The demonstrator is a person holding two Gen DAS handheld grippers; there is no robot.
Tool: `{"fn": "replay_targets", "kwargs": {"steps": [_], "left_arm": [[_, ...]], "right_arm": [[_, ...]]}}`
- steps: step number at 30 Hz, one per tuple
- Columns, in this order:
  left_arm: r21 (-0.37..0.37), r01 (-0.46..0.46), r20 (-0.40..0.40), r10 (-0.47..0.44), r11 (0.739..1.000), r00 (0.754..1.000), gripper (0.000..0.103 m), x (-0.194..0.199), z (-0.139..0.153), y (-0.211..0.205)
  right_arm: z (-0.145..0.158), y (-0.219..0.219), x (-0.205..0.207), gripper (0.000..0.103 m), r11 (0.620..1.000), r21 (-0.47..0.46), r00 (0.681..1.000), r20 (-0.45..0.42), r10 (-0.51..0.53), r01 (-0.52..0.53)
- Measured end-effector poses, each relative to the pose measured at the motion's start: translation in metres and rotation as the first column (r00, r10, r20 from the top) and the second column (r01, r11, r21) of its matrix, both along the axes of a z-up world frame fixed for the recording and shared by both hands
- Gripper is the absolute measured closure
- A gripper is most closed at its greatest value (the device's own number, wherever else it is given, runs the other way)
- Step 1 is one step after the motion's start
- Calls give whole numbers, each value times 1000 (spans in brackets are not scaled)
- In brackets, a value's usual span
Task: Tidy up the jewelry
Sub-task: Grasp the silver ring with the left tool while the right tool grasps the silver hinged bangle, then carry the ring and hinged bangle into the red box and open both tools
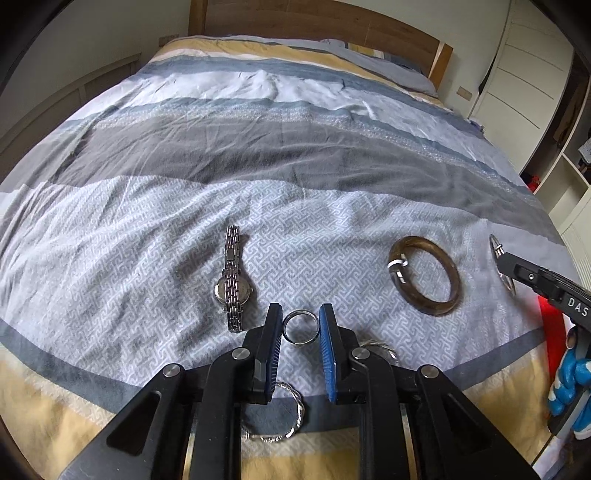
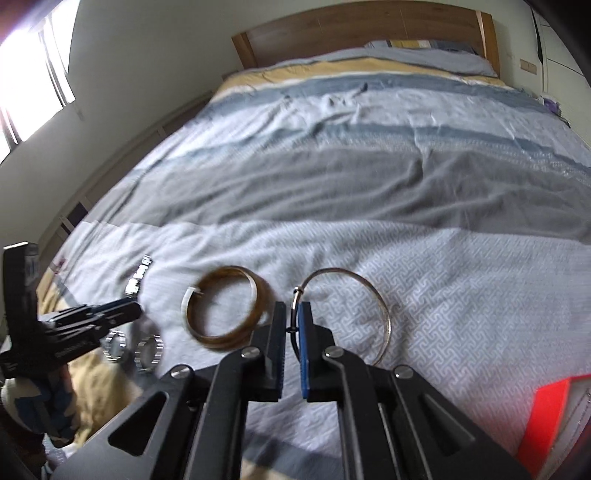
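Note:
My left gripper is shut on a steel ring, held upright between its blue pads just above the bedspread. A silver watch lies to its left and a brown bangle to its right. A twisted silver bangle lies under the left gripper. My right gripper is shut on a thin silver bangle, at its clasp side; it also shows in the left wrist view. The brown bangle lies left of it, blurred. Two small rings lie near the left gripper.
Everything lies on a striped grey, white and yellow bedspread. A wooden headboard stands at the far end. White drawers stand to the right. A red object sits at the lower right.

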State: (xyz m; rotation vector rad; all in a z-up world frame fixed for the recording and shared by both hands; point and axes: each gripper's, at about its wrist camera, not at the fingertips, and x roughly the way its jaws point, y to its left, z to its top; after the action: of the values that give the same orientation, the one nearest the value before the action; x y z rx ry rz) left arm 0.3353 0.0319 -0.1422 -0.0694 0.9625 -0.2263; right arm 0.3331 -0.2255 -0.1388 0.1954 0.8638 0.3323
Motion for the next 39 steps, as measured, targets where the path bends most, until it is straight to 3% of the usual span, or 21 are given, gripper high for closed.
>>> {"fn": "replay_targets", "kwargs": {"steps": [10, 19, 24, 30, 39], "left_arm": [[-4, 26, 82, -26, 1000, 996, 83, -40, 64, -14], [-46, 138, 99, -133, 989, 986, 83, -83, 90, -88], [-72, 234, 96, -227, 970, 969, 83, -97, 93, -155], [-81, 366, 79, -360, 927, 930, 83, -104, 86, -248], [-48, 488, 4, -488, 871, 873, 83, -104, 42, -360]], "right_arm": [[58, -16, -58, 98, 998, 40, 997, 71, -43, 40], [70, -79, -124, 98, 991, 20, 989, 69, -134, 133], [60, -129, -148, 97, 983, -21, 982, 43, -184, 185], [30, -195, -154, 97, 969, -73, 970, -33, -240, 237], [-18, -244, -135, 97, 969, -151, 968, -132, -214, 194]]}}
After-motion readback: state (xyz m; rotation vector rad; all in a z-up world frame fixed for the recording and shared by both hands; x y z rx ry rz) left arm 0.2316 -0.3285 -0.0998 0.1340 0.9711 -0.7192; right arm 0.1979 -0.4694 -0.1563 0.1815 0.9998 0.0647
